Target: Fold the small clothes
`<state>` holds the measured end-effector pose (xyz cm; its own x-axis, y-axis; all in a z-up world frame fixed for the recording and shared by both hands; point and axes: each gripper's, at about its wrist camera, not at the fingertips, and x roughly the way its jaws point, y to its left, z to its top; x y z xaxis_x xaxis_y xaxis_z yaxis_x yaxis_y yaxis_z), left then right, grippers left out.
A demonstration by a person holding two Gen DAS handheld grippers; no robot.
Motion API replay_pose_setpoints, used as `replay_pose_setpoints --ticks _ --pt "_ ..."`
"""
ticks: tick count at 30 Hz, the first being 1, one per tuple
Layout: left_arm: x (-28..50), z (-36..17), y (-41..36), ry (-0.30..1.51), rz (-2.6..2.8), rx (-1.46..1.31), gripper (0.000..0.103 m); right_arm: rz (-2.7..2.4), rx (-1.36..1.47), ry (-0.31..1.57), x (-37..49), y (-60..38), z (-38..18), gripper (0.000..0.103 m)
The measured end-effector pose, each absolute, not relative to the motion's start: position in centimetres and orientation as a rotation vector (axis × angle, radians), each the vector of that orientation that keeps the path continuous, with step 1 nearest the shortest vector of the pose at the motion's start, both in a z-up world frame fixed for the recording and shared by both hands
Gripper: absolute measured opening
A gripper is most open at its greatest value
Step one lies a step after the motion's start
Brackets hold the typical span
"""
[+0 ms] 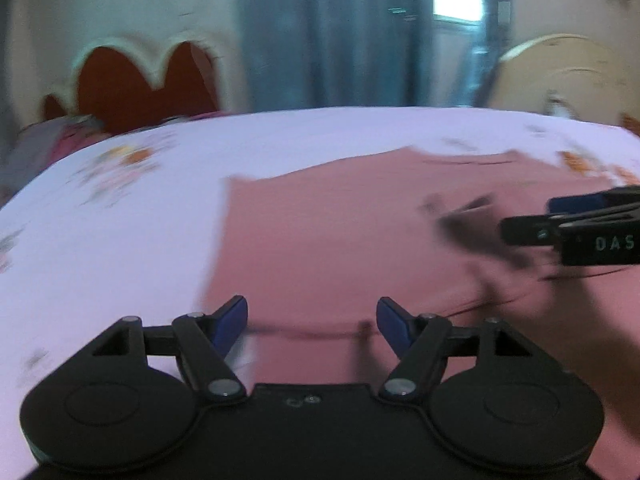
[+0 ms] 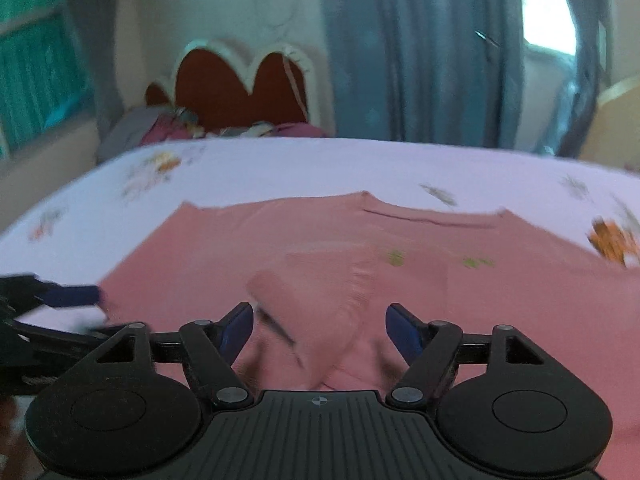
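Blue curtains [image 2: 420, 52] and a red headboard [image 2: 240, 88] stand behind the bed [image 1: 120, 220]. On its pale floral sheet the pink top [image 2: 500, 300] lies spread, a sleeve folded in at six o'clock. Left gripper [image 1: 312, 322] and right gripper [image 2: 319, 330] both hang above the top with jaws apart, grasping nothing; the pictures are blurred.

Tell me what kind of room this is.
Most likely a bedroom. A pink garment lies on a bed with a floral sheet, a scalloped red headboard stands behind it, and blue curtains hang by a window.
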<state>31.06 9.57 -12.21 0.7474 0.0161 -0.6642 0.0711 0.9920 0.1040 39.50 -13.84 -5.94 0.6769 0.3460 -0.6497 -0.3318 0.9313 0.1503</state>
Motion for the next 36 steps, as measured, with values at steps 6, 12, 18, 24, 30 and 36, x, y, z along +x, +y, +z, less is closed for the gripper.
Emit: replay_pose_setpoints --ticks 6,12,18,24,30,36 --pt "31.2 -14.2 12.2 0.765 0.104 0.081 0.069 0.358 -0.062 0.765 41.1 -11.2 -8.0 0.036" --pt "32.7 -14.9 12.0 0.726 0.102 0.080 0.063 0.272 0.063 0.693 41.6 -15.0 -5.4 0.005" --pt "33.4 -15.2 13.0 0.702 0.096 0.044 0.039 0.135 0.159 0.705 42.2 -21.6 -4.7 0.005" --pt "33.1 -15.4 12.2 0.684 0.051 0.059 0.013 0.068 0.275 0.795 41.3 -25.7 -7.1 0.005" --pt "33.3 -15.6 13.0 0.697 0.069 -0.028 0.012 0.057 0.397 0.888 40.8 -28.1 -9.1 0.005" --pt "33.5 -15.1 13.9 0.728 0.056 -0.065 0.017 0.049 0.375 0.899 39.0 -29.8 -8.5 0.005"
